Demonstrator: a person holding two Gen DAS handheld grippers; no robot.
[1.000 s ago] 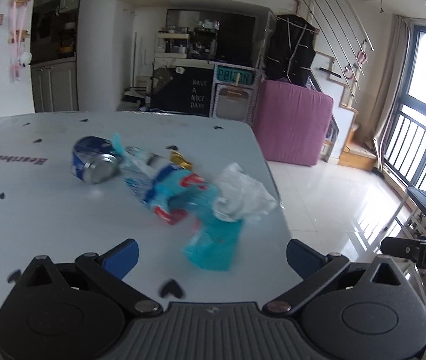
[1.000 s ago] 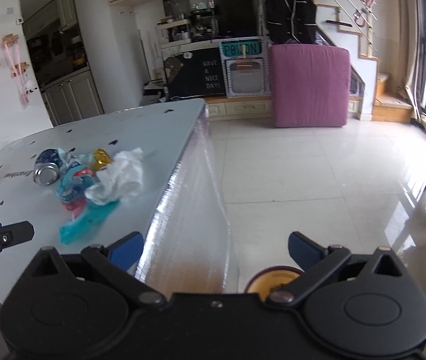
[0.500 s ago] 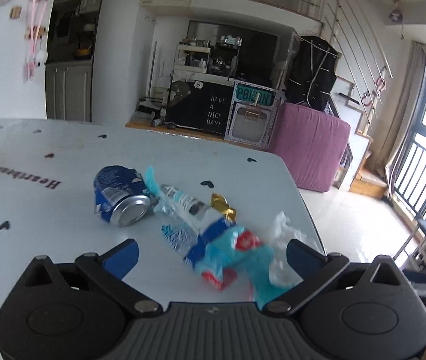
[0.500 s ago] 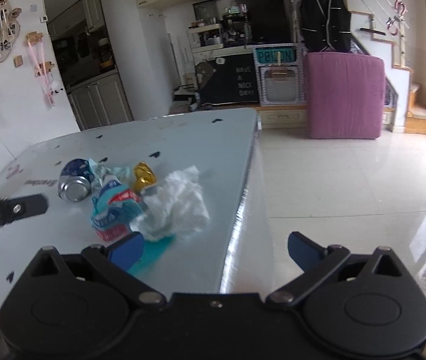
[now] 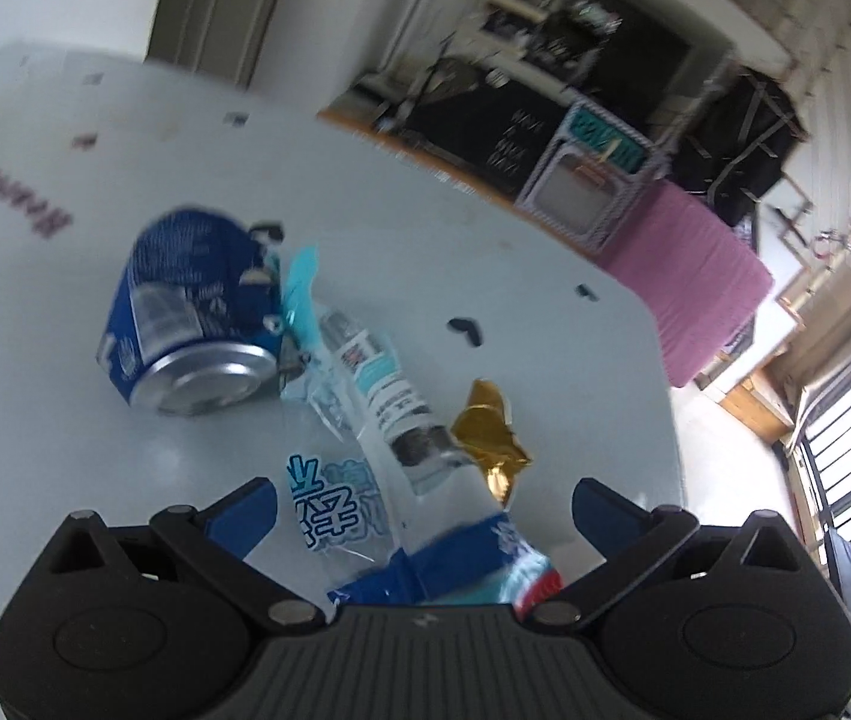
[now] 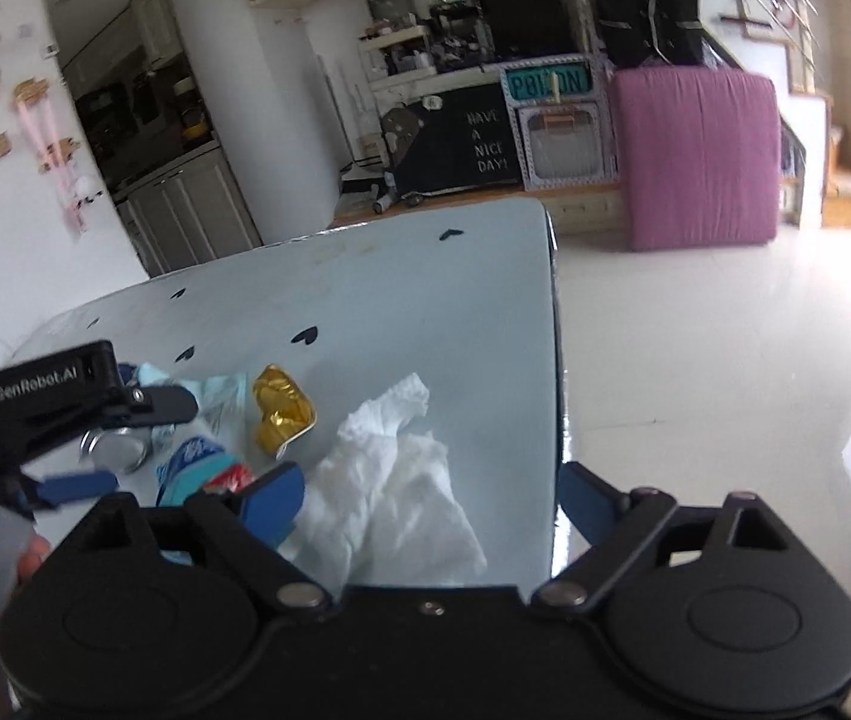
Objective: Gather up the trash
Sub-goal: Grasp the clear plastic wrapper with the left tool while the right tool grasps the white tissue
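A pile of trash lies near the right edge of a white table (image 5: 95, 450). In the left wrist view a crushed blue can (image 5: 197, 312) lies on its side, next to a clear plastic wrapper (image 5: 377, 396), a gold foil wrapper (image 5: 488, 438) and a blue and red packet (image 5: 455, 564). My left gripper (image 5: 422, 507) is open, low over the wrappers, with the packet between its fingers. In the right wrist view a crumpled white tissue (image 6: 401, 480) lies beside the gold foil (image 6: 281, 408). My right gripper (image 6: 431, 492) is open around the tissue. The left gripper also shows in the right wrist view (image 6: 89, 438).
The table's right edge (image 6: 554, 360) drops to a glossy tiled floor (image 6: 725, 360). A pink cushion (image 6: 695, 156) and a black sign cabinet (image 6: 467, 138) stand beyond the table. White cupboards (image 6: 185, 222) are at the back left.
Both grippers have moved forward and down towards the trash pile. The left one now straddles the packet and the right one straddles the tissue.
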